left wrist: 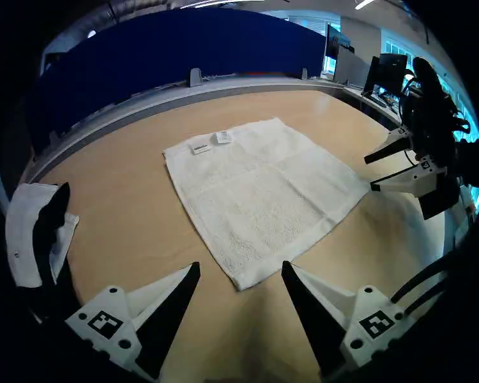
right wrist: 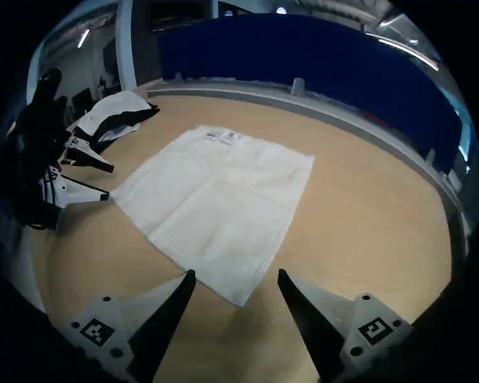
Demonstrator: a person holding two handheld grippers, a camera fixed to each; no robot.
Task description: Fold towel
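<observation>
The left gripper (left wrist: 239, 264) is held with fingers wide apart, one corner of the white towel (left wrist: 258, 191) between them. The right gripper (right wrist: 234, 272) is likewise spread wide at another corner. The towel is laid flat on the desk (left wrist: 124, 210); a blue partition (left wrist: 175, 51) is seen behind.

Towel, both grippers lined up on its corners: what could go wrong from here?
1. The towel lies flat on the table. The open left gripper and right gripper might push its corners into a bunch instead of pinching them.
2. Each gripper faces a different corner, so an uneven lift could skew the fold.
3. The black-and-white cloth lies off to the left gripper's side, and a wide swing might drag it.
</observation>
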